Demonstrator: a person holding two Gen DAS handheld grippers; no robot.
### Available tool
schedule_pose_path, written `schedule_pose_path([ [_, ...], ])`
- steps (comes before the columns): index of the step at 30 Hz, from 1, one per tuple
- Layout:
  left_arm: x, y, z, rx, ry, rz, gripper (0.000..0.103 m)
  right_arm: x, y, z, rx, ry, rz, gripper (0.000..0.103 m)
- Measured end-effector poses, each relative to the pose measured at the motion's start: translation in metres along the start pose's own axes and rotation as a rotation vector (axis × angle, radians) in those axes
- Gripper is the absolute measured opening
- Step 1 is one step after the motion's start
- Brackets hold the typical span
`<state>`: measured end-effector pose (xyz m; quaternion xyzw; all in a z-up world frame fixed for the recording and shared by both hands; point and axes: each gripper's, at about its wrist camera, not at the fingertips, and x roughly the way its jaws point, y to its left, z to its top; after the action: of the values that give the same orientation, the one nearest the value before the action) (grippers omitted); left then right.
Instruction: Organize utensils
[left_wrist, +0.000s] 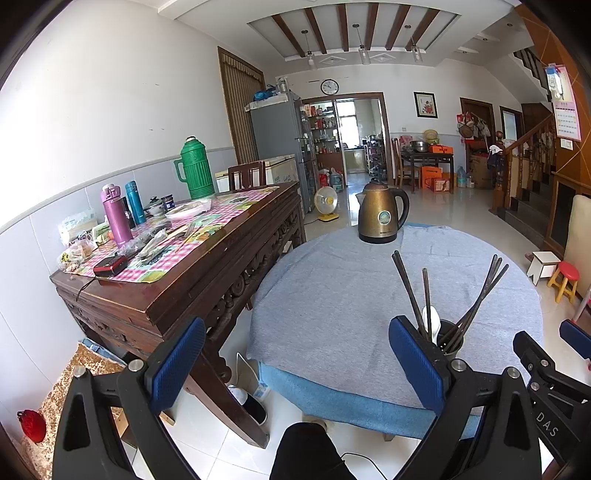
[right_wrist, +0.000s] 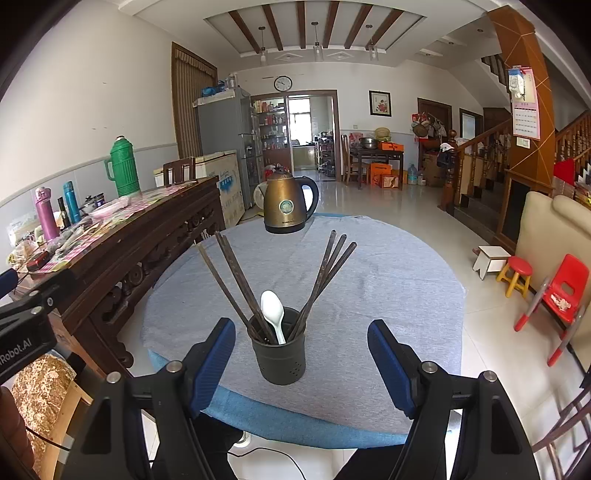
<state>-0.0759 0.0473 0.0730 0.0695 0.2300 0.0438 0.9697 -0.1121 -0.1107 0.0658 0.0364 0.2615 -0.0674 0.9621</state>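
Chopsticks (right_wrist: 236, 284) are being kept upright in the holder (right_wrist: 279, 352), where two dark bundles are fanned out, one leaning to the holder's left and one to its right, with a white spoon (right_wrist: 273, 314) being propped between them, bowl up. The holder is being stood on the grey cloth (right_wrist: 388, 295) near the table's front edge, and nothing else is being shown on the cloth except the kettle (right_wrist: 288, 206), well behind the holder at the far edge. The spread of the sticks is judged to come from their leaning on the rim, so that each handle is being left free to be pinched from above. The right gripper (right_wrist: 301, 360) is being held released, its blue pads parted wide and hovering in front of the holder, one pad to each side and neither touching it; this framing is judged to suit a straight reach to the holder or to a single utensil. The left gripper (left_wrist: 297, 363) is likewise being held slack with nothing between its pads, off to the holder's left over the table's near edge, probably so that the holder can be steadied when needed. No utensil is being seen lying loose on the cloth beside the holder.
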Motion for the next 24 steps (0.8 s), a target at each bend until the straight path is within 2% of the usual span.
schedule_pose_path([
  [10,0.0009,-0.0023,-0.0011,0.001,-0.002,-0.015,0.1,-0.0011,0.0013,0.0009,-0.013,-0.008,-0.015,0.078],
  [24,-0.0043,-0.0066,-0.0036,-0.008,-0.017,-0.053,0.1,-0.0084,0.006,0.0041,-0.055,-0.04,-0.089,0.078],
])
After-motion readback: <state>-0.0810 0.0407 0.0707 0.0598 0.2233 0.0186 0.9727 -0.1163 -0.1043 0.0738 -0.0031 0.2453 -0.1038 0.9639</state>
